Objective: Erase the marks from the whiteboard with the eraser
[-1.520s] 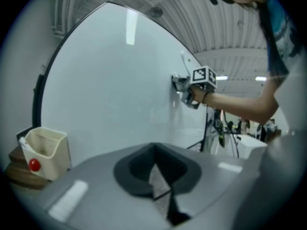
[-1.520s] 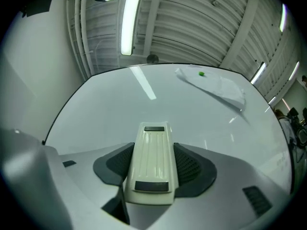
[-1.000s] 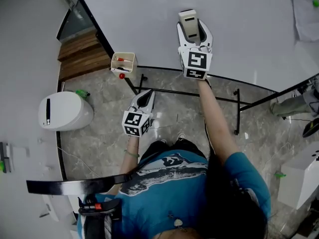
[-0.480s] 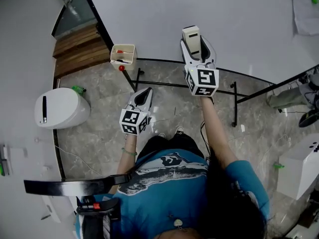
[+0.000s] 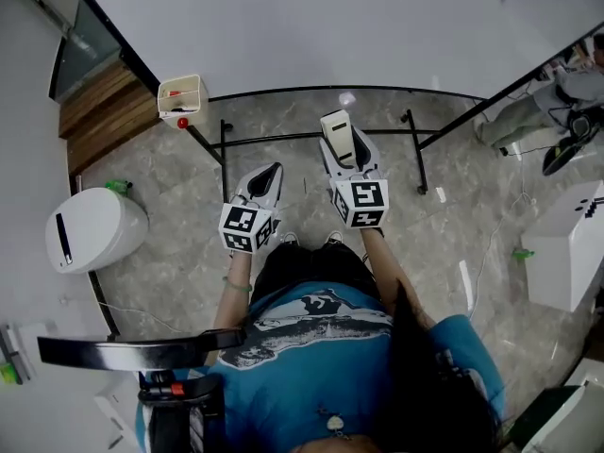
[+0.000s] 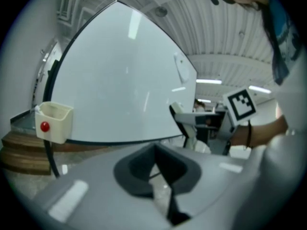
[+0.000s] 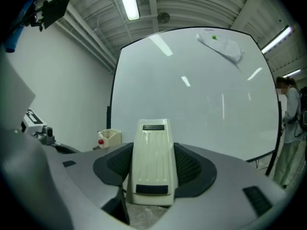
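The whiteboard fills the top of the head view, and I see no marks on it. My right gripper is shut on the cream eraser. It holds the eraser out over the floor, below the board's lower edge and apart from it. In the right gripper view the eraser sits between the jaws with the whiteboard ahead. My left gripper hangs beside it, shut and empty. From the left gripper view the whiteboard is seen at a slant.
A cream marker holder with a red-capped marker hangs at the board's lower left corner. The black stand frame runs under the board. Around it are a white bin, wooden steps, a white box and a pinned paper.
My right gripper came down off the whiteboard with the eraser and now sits low, near the left one. The left gripper has hardly moved.
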`<state>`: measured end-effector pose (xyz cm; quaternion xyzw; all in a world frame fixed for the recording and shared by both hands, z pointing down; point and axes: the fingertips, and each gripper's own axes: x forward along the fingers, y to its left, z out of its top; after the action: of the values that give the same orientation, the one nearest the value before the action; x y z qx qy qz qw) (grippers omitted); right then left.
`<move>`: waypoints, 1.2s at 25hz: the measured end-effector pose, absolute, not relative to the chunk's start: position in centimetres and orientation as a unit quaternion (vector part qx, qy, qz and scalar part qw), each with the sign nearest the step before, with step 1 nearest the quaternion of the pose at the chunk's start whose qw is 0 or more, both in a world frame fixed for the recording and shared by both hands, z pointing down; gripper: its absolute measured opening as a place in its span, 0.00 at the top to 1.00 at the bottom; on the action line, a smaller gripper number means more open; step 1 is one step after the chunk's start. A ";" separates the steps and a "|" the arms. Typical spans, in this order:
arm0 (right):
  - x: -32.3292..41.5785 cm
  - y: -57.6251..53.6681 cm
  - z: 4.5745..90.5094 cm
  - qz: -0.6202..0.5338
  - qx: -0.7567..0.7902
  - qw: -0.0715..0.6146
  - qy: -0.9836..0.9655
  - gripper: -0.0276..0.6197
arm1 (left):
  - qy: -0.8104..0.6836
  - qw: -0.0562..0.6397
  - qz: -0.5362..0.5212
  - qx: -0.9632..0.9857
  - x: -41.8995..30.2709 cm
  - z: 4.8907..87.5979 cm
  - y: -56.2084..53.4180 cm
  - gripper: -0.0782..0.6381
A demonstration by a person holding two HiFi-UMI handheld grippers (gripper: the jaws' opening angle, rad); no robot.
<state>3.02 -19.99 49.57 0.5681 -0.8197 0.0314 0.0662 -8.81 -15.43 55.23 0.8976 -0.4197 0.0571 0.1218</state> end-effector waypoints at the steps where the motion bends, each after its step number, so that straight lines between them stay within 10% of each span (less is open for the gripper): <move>1: 3.7 -18.9 50.2 0.035 0.568 0.075 -0.819 0.55 | -0.414 0.121 0.057 0.900 -8.0 55.2 -14.9 0.89; 30: 14.9 19.7 59.9 0.130 0.409 0.156 -0.890 0.55 | -0.508 0.128 0.081 0.848 5.7 57.4 19.3 0.89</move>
<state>14.90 19.72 59.94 0.4092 -0.8897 0.1297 0.1558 5.69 19.30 57.40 0.8480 -0.5078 0.0812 0.1284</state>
